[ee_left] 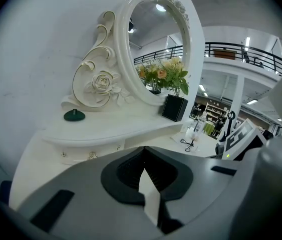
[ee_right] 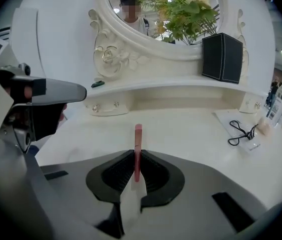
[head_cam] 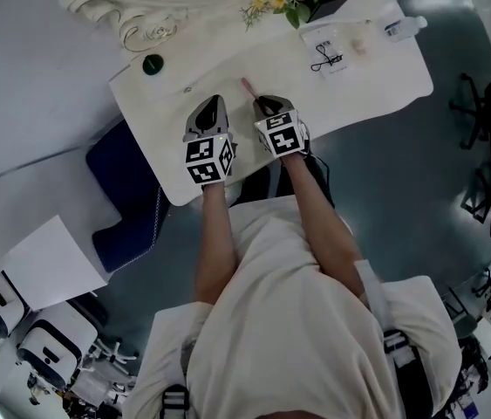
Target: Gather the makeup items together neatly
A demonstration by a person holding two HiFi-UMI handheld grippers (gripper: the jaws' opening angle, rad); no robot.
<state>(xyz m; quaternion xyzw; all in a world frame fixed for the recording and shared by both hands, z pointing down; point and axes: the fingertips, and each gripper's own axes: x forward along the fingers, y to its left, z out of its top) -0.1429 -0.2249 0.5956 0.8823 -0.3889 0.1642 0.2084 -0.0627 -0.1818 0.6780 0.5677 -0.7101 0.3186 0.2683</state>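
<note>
Head view is showing the person leaning over a white worktop [head_cam: 385, 81], both claws side by side near its close edge. The left claw [head_cam: 214, 101] is pointing toward the far side, and the right claw [head_cam: 262, 105] is gripping a pink stick [head_cam: 247, 87] that is jutting out beyond its tips. A black looped tool [head_cam: 325, 58] is lying far right, a green round piece [head_cam: 153, 64] far left.

Left gripper view is showing the left claw [ee_left: 143, 150] pressed together with nothing in it, facing the oval mirror [ee_left: 156, 49] and the green round piece [ee_left: 74, 115].

Right gripper view is showing the right claw [ee_right: 136, 156] pinching the pink stick [ee_right: 138, 136] upright above the worktop [ee_right: 181, 134], with the black looped tool [ee_right: 242, 129] resting to the right.
</note>
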